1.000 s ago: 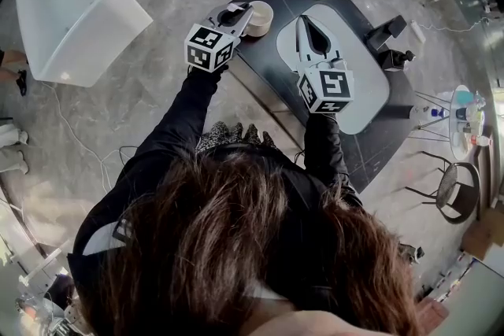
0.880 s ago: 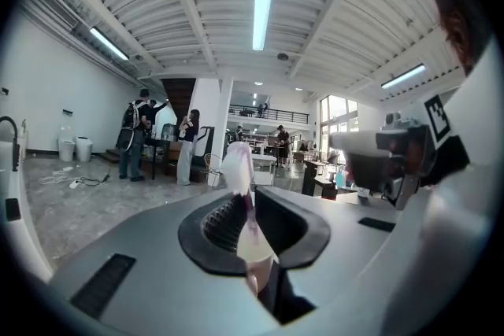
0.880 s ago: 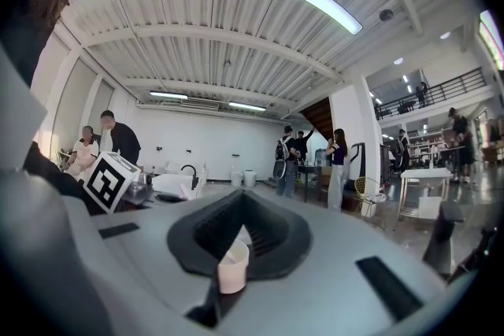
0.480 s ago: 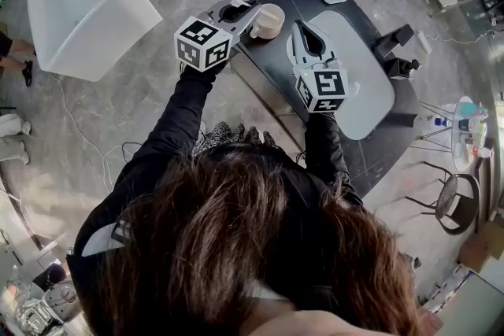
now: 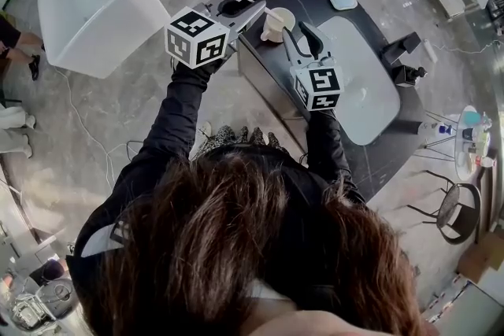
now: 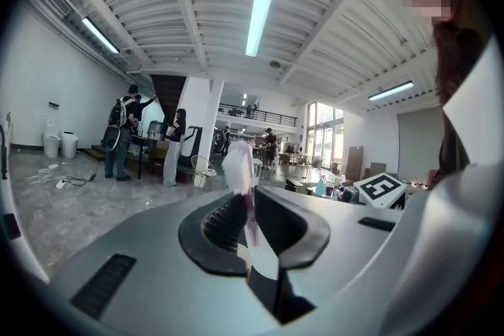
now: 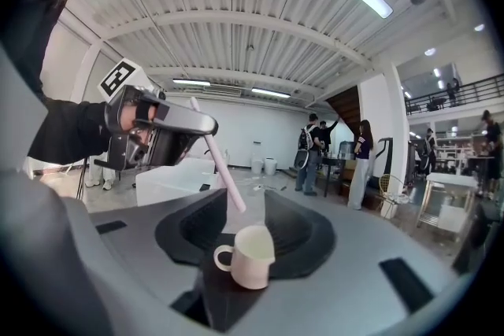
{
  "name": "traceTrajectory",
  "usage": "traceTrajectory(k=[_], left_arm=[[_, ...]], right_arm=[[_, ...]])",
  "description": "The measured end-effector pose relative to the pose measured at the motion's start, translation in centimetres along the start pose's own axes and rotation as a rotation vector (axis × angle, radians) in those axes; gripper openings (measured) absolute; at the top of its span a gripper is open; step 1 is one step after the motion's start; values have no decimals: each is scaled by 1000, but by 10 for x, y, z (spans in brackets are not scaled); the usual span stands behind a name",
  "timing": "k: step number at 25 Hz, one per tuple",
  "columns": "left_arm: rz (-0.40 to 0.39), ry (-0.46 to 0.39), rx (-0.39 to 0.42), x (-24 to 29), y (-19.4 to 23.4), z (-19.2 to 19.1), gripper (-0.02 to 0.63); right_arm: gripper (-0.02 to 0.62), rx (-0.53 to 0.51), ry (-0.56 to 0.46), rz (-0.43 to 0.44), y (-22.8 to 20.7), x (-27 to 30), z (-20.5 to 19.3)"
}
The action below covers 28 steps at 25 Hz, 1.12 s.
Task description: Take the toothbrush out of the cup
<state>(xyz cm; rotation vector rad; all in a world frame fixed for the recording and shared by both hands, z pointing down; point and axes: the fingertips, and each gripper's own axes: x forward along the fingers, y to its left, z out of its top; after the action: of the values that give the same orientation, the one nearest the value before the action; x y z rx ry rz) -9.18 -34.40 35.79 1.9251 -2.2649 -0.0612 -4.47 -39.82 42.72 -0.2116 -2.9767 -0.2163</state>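
Observation:
A cream cup (image 7: 246, 256) with a handle stands on the dark counter (image 5: 272, 67), also seen as the cup (image 5: 279, 25) near the counter's corner. My left gripper (image 5: 247, 8) is shut on a pale pink toothbrush (image 7: 217, 165), which slants down with its lower end just above the cup's rim. In the left gripper view the toothbrush (image 6: 245, 193) stands between the pads of the left gripper (image 6: 250, 197). My right gripper (image 5: 301, 37) points at the cup. The jaws of the right gripper (image 7: 248, 210) are opening, with the cup ahead between them and untouched.
A white oval basin (image 5: 358, 79) is set in the counter, with a small dish (image 5: 342, 0) and black dispensers (image 5: 403, 49) behind it. A white bathtub (image 5: 90, 8) stands at the left. Several people (image 7: 315, 149) stand far off in the hall.
My left gripper has risen with the toothbrush, drawing it up from the cup. The right gripper has moved left toward the cup and its jaws have opened.

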Motion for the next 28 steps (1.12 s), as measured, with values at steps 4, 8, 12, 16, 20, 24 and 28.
traceTrajectory(k=[4, 8, 12, 16, 20, 24, 28], left_arm=[[-21, 37, 21, -3, -8, 7, 37], [-46, 40, 39, -6, -19, 18, 37], [-65, 64, 62, -4, -29, 23, 37], [-86, 78, 66, -1, -34, 23, 37], [-97, 95, 73, 0, -37, 21, 37], [-110, 95, 71, 1, -39, 20, 37], [-116, 90, 62, 3, -39, 20, 37]], right_arm=[[147, -17, 12, 29, 10, 6, -1], [147, -21, 11, 38, 16, 10, 0], [147, -28, -6, 40, 16, 14, 6], [146, -43, -13, 44, 18, 18, 9], [140, -52, -20, 52, 21, 19, 10], [94, -74, -7, 47, 21, 20, 7], [80, -103, 1, 58, 25, 21, 5]])
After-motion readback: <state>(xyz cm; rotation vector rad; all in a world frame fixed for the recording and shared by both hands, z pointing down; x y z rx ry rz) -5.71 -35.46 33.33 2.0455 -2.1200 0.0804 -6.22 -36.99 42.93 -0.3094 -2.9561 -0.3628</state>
